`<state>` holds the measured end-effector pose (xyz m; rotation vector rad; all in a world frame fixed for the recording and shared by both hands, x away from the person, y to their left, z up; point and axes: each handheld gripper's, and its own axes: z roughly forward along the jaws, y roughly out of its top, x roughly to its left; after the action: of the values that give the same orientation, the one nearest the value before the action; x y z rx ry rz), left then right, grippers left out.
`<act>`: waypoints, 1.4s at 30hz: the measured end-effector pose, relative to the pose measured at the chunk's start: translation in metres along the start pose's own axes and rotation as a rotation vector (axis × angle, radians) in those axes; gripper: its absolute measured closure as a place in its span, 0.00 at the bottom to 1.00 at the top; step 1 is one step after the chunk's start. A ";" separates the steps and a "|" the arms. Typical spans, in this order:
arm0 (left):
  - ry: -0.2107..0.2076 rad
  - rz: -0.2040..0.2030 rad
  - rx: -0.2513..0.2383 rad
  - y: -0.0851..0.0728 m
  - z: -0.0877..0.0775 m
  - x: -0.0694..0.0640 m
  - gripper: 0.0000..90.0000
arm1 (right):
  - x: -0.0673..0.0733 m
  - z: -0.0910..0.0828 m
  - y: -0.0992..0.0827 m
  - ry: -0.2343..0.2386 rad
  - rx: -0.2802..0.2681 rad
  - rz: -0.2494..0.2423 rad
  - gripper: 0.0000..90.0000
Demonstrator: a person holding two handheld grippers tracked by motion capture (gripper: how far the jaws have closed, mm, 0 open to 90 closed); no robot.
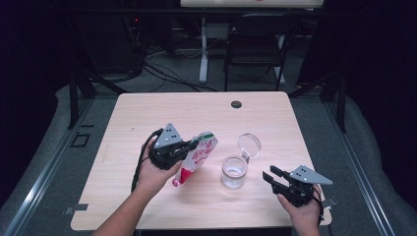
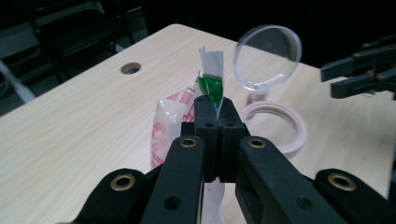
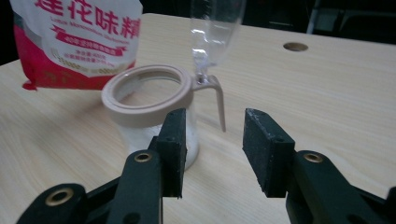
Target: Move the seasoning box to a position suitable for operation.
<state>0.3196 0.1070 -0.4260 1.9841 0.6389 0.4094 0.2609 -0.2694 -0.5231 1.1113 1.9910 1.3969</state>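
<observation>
Nearest, at five o'clock on the pale wooden bench, the right gripper waits, its fingers released, while at nine o'clock of the clear glass jar with a flipped-open lid the left gripper, fingers clenched on the red-and-white seasoning pouch, tilts its long axis jarward.

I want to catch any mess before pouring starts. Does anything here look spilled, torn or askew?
Nothing looks spilled. The packet hangs tilted, pinched at its top edge by the left gripper, bottom corner near the table. The jar stands upright, its lid flipped open.
</observation>
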 end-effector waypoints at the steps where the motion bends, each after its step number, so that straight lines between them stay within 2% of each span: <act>1: -0.008 -0.001 -0.005 -0.003 0.000 -0.003 1.00 | 0.002 0.000 0.001 0.009 -0.003 -0.011 0.67; 2: -0.024 -0.005 -0.014 -0.009 0.002 -0.010 1.00 | 0.007 0.000 0.004 0.018 -0.001 -0.039 0.67; 5: -0.048 -0.001 -0.014 -0.015 0.005 -0.017 1.00 | 0.011 0.001 0.006 0.025 -0.003 -0.061 0.67; 6: -0.048 0.023 -0.001 -0.020 0.009 -0.026 1.00 | 0.015 0.002 0.008 0.033 -0.002 -0.089 0.68; 9: -0.056 0.053 0.010 -0.029 0.014 -0.038 1.00 | 0.020 0.003 0.010 0.039 -0.002 -0.110 0.68; 12: -0.069 0.062 0.021 -0.034 0.018 -0.045 1.00 | 0.021 0.004 0.011 0.048 0.000 -0.115 0.68; 14: -0.076 0.065 0.016 -0.039 0.021 -0.051 1.00 | 0.022 0.005 0.013 0.070 -0.003 -0.114 0.68; 15: -0.079 0.062 0.009 -0.041 0.022 -0.053 1.00 | 0.024 0.007 0.015 0.097 -0.003 -0.126 0.67; 17: -0.070 0.069 -0.004 -0.043 0.021 -0.056 1.00 | 0.025 0.008 0.016 0.104 0.001 -0.132 0.67; 19: -0.064 0.067 -0.015 -0.046 0.018 -0.059 1.00 | 0.030 0.012 0.020 0.137 0.007 -0.161 0.65; 20: -0.053 0.075 -0.016 -0.048 0.015 -0.059 1.00 | 0.032 0.013 0.021 0.143 0.010 -0.177 0.65; 24: -0.070 0.047 -0.023 -0.052 0.011 -0.055 0.99 | 0.042 0.023 0.031 0.180 0.009 -0.232 0.62; 25: -0.070 0.047 -0.023 -0.052 0.011 -0.055 0.99 | 0.042 0.023 0.031 0.180 0.009 -0.232 0.62; 26: -0.076 0.040 -0.028 -0.053 0.009 -0.054 0.99 | 0.047 0.030 0.036 0.201 0.013 -0.256 0.61; 30: -0.075 0.034 -0.027 -0.054 0.007 -0.054 0.99 | 0.055 0.042 0.044 0.250 0.020 -0.272 0.61; 31: -0.070 0.028 -0.029 -0.055 0.006 -0.053 0.99 | 0.060 0.052 0.048 0.281 0.032 -0.295 0.60; 33: -0.071 0.023 -0.032 -0.056 0.005 -0.053 0.99 | 0.066 0.061 0.052 0.297 0.045 -0.314 0.59; 35: -0.069 0.016 -0.033 -0.056 0.003 -0.051 0.99 | 0.068 0.065 0.053 0.298 0.044 -0.318 0.59; 37: -0.070 0.006 -0.039 -0.057 0.001 -0.049 0.99 | 0.070 0.076 0.057 0.320 0.047 -0.319 0.58; 42: -0.059 -0.013 -0.043 -0.059 -0.003 -0.046 0.99 | 0.075 0.087 0.057 0.367 0.056 -0.320 0.58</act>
<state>0.2652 0.1051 -0.4774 1.9435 0.6002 0.3525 0.3036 -0.1512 -0.4973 0.5466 2.3479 1.4546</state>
